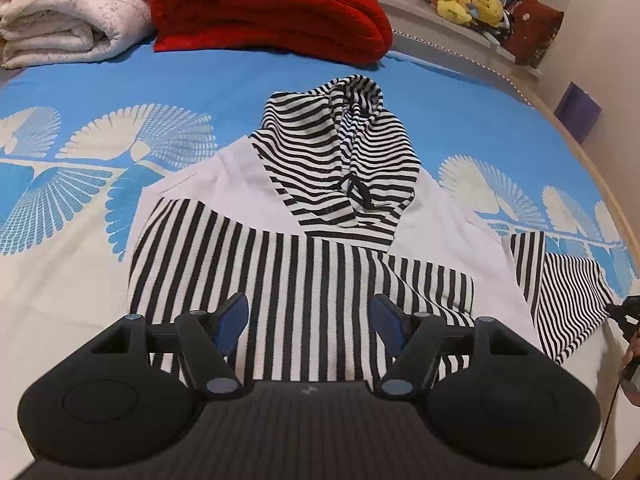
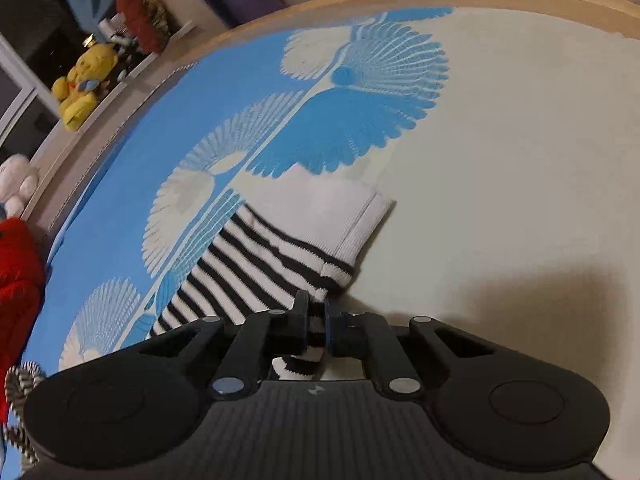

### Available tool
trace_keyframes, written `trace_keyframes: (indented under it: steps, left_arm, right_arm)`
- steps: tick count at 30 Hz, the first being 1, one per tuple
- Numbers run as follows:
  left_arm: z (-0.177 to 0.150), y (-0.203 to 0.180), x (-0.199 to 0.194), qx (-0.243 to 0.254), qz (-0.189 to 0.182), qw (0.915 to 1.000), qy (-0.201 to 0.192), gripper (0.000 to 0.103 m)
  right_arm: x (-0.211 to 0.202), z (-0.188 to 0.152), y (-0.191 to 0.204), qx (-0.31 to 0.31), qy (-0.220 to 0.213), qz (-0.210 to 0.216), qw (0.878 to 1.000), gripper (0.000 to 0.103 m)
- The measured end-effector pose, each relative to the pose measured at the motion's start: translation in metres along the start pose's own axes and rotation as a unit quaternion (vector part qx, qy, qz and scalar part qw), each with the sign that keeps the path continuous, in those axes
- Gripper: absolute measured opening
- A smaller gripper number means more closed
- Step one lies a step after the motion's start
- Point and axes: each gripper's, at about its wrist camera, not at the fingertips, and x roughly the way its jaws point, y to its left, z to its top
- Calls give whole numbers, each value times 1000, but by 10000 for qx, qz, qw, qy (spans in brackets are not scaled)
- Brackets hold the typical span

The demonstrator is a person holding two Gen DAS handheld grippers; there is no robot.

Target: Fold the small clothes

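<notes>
Striped hoodie (image 1: 304,264) lies flat on the bed (image 1: 240,76), hood up top, one sleeve already across. Your right gripper (image 2: 316,320) fingers pinch the outstretched sleeve (image 2: 280,256) near its cuff, likely to fold it in. Left gripper (image 1: 308,320) fingers spread, hovering over the hem, holding nothing.

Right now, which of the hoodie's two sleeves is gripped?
The outstretched sleeve with the white cuff, pinched by the right gripper; the other sleeve lies folded across the body, untouched.

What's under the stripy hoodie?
The stripy hoodie lies flat on the blue and white bedsheet, which shows all around it. Whatever may lie beneath the cloth itself is covered. The right tool pinches its sleeve.
</notes>
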Motion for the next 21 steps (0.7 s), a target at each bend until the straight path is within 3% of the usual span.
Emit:
trace_keyframes:
  steps: [4, 8, 11, 13, 15, 17, 19, 21]
  left_arm:
    - [3, 6, -2, -143, -7, 9999, 11, 73]
    - [6, 12, -5, -255, 21, 9997, 29, 73]
    - [10, 20, -10, -393, 77, 9992, -14, 73]
    - [13, 30, -16, -518, 103, 9986, -83, 73]
    - [16, 43, -24, -672, 165, 9975, -167, 73]
    - [20, 61, -34, -912, 250, 9952, -267, 73]
    - [24, 79, -42, -1171, 333, 9920, -342, 73]
    - [28, 95, -50, -1396, 392, 9886, -407, 73]
  right_arm:
    - [-19, -1, 10, 208, -388, -236, 9988, 4]
    - [-27, -4, 18, 42, -531, -637, 9965, 4]
    - [-38, -8, 39, -451, -904, -993, 9899, 3]
    - [-58, -18, 79, -1168, -1464, -873, 9784, 3]
    - [-88, -40, 131, -1931, -2015, -374, 9595, 3]
    - [-124, -76, 184, -2615, -2384, 518, 9339, 3]
    - [-159, -123, 228, -3130, -2387, 1588, 9054, 3]
    - [-185, -175, 258, -3363, -1896, 2730, 8812, 4]
